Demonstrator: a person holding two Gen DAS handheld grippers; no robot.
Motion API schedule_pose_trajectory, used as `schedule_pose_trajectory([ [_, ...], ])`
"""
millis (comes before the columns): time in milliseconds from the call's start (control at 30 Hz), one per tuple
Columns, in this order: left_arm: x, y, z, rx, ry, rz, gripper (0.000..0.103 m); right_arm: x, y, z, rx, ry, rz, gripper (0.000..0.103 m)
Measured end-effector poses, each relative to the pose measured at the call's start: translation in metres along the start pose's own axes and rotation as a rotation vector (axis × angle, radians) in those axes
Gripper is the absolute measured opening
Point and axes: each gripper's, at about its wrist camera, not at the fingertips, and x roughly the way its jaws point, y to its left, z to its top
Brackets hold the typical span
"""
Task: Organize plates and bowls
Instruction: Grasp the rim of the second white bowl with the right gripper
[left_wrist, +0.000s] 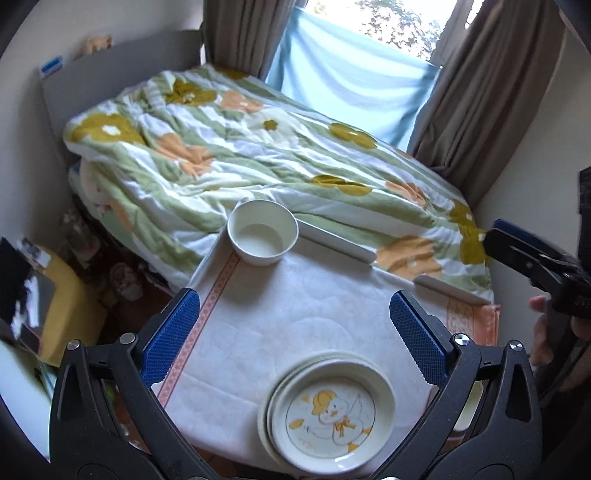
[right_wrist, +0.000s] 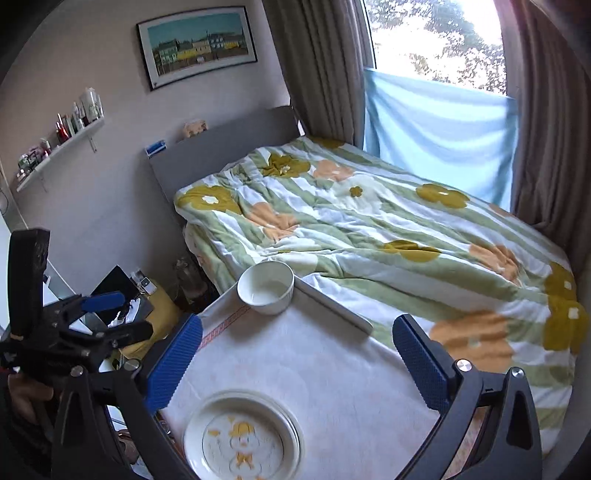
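Bowl (left_wrist: 262, 232) alone at table's (left_wrist: 295, 295) far corner beyond plates (left_wrist: 330, 410); both grippers' fingers spread, empty; probably grip rim squarely, lift level

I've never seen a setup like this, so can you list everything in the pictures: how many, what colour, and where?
plates: a stack, cream, duck picture on top, near edge of table
bowl: one, white, far corner of table
table: one, white cloth, beside bed
bed: one, flowered green and yellow quilt
curtains: brown, beside window
blue cloth: one, across window
framed picture: one, on wall
shelf: one, white, holding bottles
left claw: blue pads, open, empty
right claw: blue pads, open, empty
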Motion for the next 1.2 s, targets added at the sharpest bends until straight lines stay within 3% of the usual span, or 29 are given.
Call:
schedule_pose_trajectory([
  [100, 0.042, 0.027, 0.018, -0.078, 0.028, -0.038, 0.095, 0.064, -0.004, 0.018, 0.044, 0.098, 0.031, 0.103],
  [200, 0.094, 0.053, 0.03, -0.129, 0.079, -0.042, 0.076, 0.136, -0.011, 0.022, 0.078, 0.189, 0.033, 0.102],
  [267, 0.133, 0.07, 0.035, -0.16, 0.121, -0.026, 0.06, 0.176, -0.015, 0.023, 0.103, 0.226, 0.055, 0.093],
  [333, 0.162, 0.086, 0.038, -0.183, 0.143, -0.017, 0.052, 0.211, -0.015, 0.022, 0.115, 0.263, 0.051, 0.074],
  [467, 0.208, 0.101, 0.04, -0.198, 0.187, -0.021, 0.051, 0.266, -0.017, 0.01, 0.154, 0.344, 0.041, 0.06],
  [533, 0.224, 0.104, 0.04, -0.192, 0.204, -0.015, 0.05, 0.283, -0.019, 0.005, 0.169, 0.366, 0.053, 0.05],
  [667, 0.245, 0.108, 0.039, -0.191, 0.221, -0.012, 0.035, 0.301, -0.019, 0.001, 0.172, 0.391, 0.063, 0.038],
  [767, 0.254, 0.103, 0.035, -0.152, 0.233, 0.005, 0.03, 0.307, -0.015, 0.0, 0.161, 0.402, 0.066, 0.032],
  [867, 0.255, 0.105, 0.034, -0.164, 0.226, 0.007, 0.026, 0.312, -0.013, -0.001, 0.148, 0.396, 0.072, 0.02],
  [1200, 0.247, 0.1, 0.032, -0.142, 0.224, 0.031, 0.024, 0.313, -0.009, -0.003, 0.129, 0.379, 0.048, 0.018],
])
